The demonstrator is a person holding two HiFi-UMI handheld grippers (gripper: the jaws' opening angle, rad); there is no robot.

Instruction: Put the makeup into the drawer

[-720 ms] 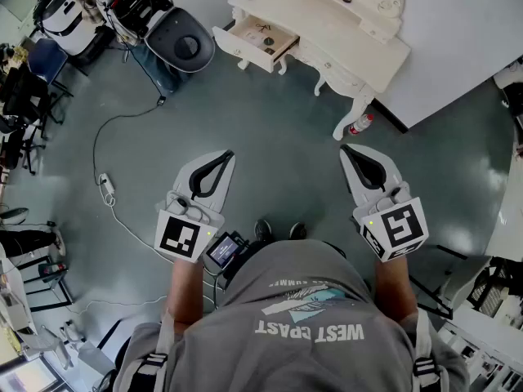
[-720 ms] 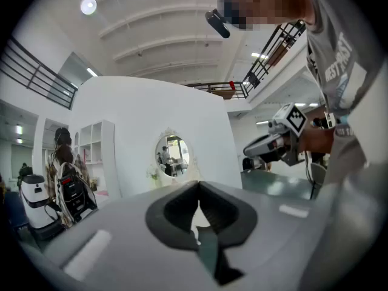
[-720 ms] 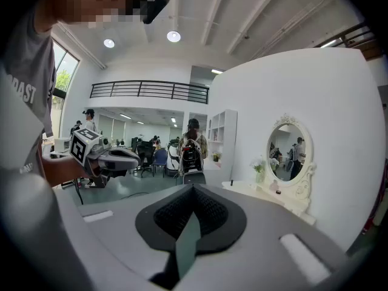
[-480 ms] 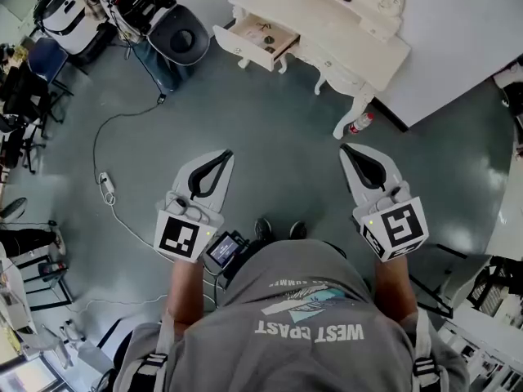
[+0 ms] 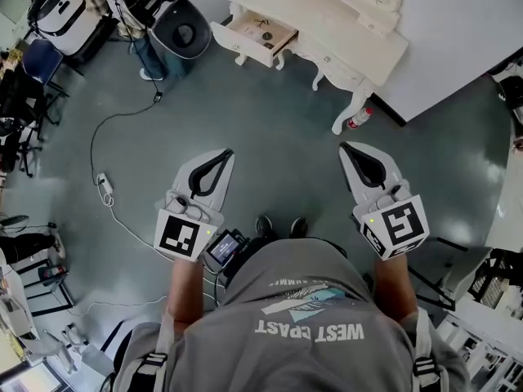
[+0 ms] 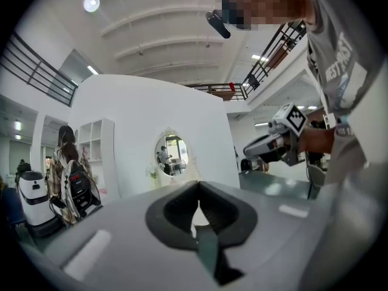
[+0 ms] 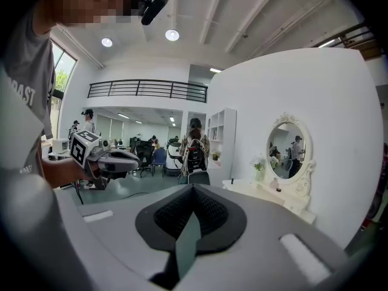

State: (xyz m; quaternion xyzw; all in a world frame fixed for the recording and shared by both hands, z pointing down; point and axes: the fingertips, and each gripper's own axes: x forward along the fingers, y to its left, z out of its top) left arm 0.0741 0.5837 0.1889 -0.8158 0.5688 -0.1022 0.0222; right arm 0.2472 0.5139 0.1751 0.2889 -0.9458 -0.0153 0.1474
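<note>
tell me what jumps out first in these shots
Two white grippers dominate the head view, the left gripper and right gripper, both shut and empty, held over the grey floor. Beyond them at the top stands a cream dressing table with one drawer pulled open.

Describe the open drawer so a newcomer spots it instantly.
Against the white partition wall at the head view's top stands a cream dressing table. At its left end the drawer juts out, pulled open; its brown wooden inside stands out against the cream furniture.
</note>
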